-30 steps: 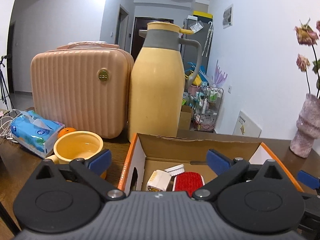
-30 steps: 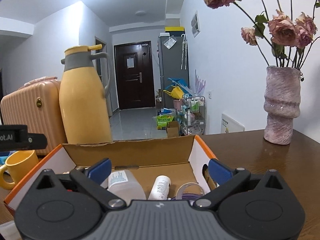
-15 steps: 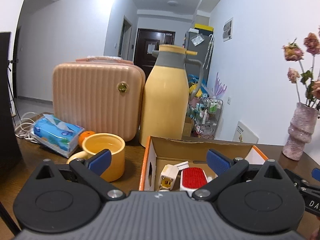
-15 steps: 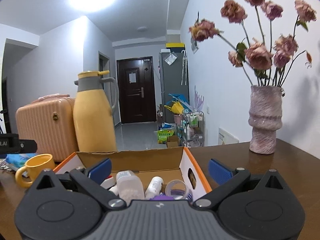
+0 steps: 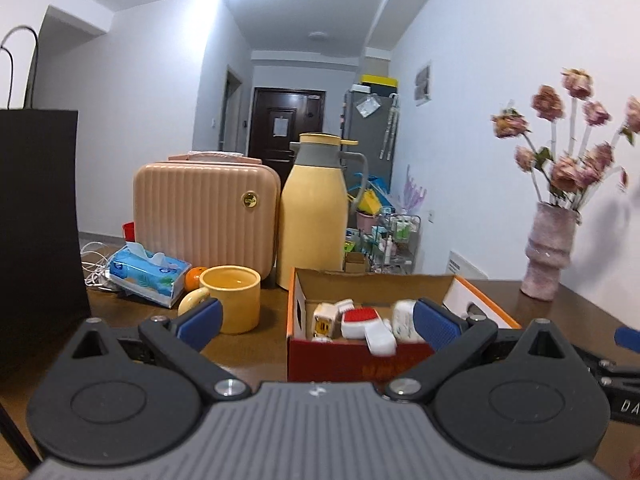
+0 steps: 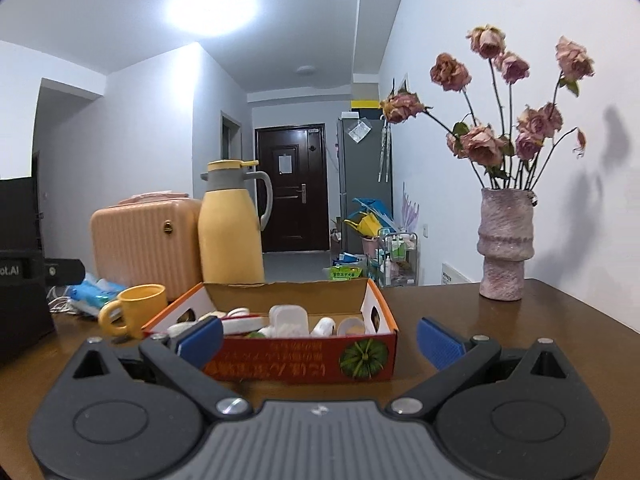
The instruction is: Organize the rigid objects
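Note:
A red and orange cardboard box (image 5: pixel 352 356) (image 6: pixel 304 360) stands on the brown table, filled with small rigid items. Among them are a white plug (image 5: pixel 324 320), a red-faced brush (image 5: pixel 358 322), a white jar (image 6: pixel 288 318) and a small white bottle (image 6: pixel 324 326). My left gripper (image 5: pixel 318 320) is open, held back from the box's near wall with nothing between its blue pads. My right gripper (image 6: pixel 318 340) is also open and empty, in front of the box's printed side.
A yellow mug (image 5: pixel 236 298), an orange (image 5: pixel 194 276), a blue tissue pack (image 5: pixel 148 274), a peach case (image 5: pixel 206 212) and a yellow thermos jug (image 5: pixel 314 216) stand behind the box. A pink vase of dried roses (image 6: pixel 505 244) stands at the right. A black bag (image 5: pixel 38 232) rises at the left.
Both grippers have pulled back and up from over the box, which now shows whole and farther off. Both stay open and empty.

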`<state>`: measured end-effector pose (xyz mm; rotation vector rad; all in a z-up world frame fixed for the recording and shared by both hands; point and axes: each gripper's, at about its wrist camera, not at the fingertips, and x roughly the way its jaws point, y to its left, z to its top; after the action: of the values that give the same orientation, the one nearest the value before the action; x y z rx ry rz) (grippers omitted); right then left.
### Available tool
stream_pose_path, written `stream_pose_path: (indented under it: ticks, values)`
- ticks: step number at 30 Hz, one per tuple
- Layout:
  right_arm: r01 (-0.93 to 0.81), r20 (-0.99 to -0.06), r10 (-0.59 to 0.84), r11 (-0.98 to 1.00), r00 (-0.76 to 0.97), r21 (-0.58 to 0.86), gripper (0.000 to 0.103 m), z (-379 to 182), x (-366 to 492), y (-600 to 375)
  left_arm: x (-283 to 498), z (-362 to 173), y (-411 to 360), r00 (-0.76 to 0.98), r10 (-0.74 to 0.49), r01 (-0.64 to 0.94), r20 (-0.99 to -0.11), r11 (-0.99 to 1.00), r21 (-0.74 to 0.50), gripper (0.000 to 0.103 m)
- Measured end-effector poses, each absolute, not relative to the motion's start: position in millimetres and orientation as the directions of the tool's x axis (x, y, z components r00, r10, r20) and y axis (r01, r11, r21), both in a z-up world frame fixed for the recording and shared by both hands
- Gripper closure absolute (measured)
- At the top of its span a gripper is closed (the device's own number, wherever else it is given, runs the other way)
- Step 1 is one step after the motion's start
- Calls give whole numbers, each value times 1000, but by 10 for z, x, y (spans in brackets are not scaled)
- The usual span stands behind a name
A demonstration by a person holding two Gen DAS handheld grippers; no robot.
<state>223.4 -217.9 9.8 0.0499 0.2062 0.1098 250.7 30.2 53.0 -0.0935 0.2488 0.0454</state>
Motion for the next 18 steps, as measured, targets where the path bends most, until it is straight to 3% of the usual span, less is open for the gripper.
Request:
stream_pose_path:
  ticks: [18]
  values:
    - [-99,-229,101,995,968,21,0,-117,842,-2137,1051,230,311,961,62,-64,-269,998,1,0]
